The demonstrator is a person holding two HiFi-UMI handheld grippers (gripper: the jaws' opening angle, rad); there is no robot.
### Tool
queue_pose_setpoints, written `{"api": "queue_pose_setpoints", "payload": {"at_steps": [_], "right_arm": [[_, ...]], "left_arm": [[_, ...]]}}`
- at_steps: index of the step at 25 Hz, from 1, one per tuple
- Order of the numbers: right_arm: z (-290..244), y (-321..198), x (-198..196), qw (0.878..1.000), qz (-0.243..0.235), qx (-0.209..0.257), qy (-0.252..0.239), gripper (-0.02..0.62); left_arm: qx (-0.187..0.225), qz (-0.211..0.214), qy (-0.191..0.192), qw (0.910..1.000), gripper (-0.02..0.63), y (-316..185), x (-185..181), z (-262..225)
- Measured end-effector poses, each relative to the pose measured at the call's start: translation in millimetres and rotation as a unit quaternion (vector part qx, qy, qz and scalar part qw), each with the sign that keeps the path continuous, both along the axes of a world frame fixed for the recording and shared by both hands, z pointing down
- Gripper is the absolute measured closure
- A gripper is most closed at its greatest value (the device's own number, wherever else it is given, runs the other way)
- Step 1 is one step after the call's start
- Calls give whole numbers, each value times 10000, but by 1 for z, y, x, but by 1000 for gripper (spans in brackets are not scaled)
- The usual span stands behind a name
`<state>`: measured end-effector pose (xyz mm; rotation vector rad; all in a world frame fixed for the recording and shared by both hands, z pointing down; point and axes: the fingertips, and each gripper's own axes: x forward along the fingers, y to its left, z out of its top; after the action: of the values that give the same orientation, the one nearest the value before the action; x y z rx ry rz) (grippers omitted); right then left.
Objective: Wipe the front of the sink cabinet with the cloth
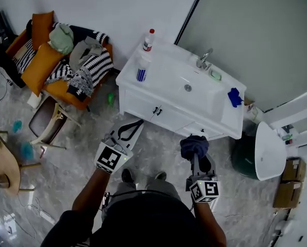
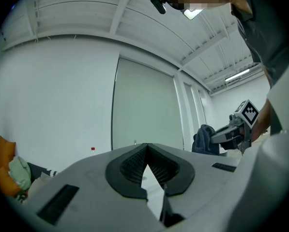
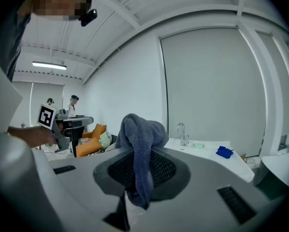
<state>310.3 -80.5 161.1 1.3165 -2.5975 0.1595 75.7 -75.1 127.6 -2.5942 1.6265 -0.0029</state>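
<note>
Dark-clad shoulders of the person (image 1: 143, 223) fill the 6 o'clock edge of the head view, both forearms reaching forward. Grey marbled tile floor (image 1: 81, 153) spreads across the middle of the room. A plain white wall (image 1: 107, 6) runs from 10 to 12 o'clock and meets a pale grey-green flat panel (image 1: 256, 30) at 1 o'clock. The white sink cabinet (image 1: 143, 103) stands against that corner at 12 to 2 o'clock, doors shut, under a white basin top (image 1: 166, 68).

An orange armchair (image 1: 40, 68) heaped with clothes sits at 10 o'clock. A round wooden table (image 1: 1, 163) shows at 8 o'clock, and a dark green bin (image 1: 244, 158) at 3 o'clock, just beside the cabinet.

Right gripper (image 1: 195, 156), at 5 o'clock, is clamped on the dark blue-grey terry cloth (image 1: 193, 144). The cloth is held before the cabinet front, not touching it. Left gripper (image 1: 138, 124), at 7 o'clock, has its jaws meeting at the tips with nothing between them.

On the basin top stand a chrome tap (image 1: 204, 60) at 1 o'clock, a red-capped bottle (image 1: 149, 39) at 12 o'clock and a small blue object (image 1: 234, 97) at 2 o'clock.
</note>
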Motion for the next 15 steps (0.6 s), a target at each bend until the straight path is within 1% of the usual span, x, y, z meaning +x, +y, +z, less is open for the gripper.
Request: {"api": "queue_pose_setpoints", "payload": {"at_steps": [3, 5, 7, 9, 12, 15], "right_arm": [[15, -20, -6, 9997, -152, -119, 171, 541], [26, -34, -8, 9992, -268, -203, 232, 541], [38, -48, -8, 9985, -368, -328, 232, 541], [51, -65, -5, 9975, -496, -424, 277, 541], [72, -99, -4, 9961, -723, -437, 264, 541], [106, -116, -4, 9935, -907, -653, 197, 541]], "left_arm": [[-153, -179, 64, 9997, 601, -13, -11, 8], [-207, -301, -32, 9993, 601, -20, -16, 12], [-265, -454, -44, 9986, 601, -26, -19, 12], [-388, -621, 55, 9973, 601, -33, -16, 15], [-664, -864, 298, 9936, 601, -52, -9, 34], [-936, -1024, 280, 9899, 601, -58, 2, 57]]}}
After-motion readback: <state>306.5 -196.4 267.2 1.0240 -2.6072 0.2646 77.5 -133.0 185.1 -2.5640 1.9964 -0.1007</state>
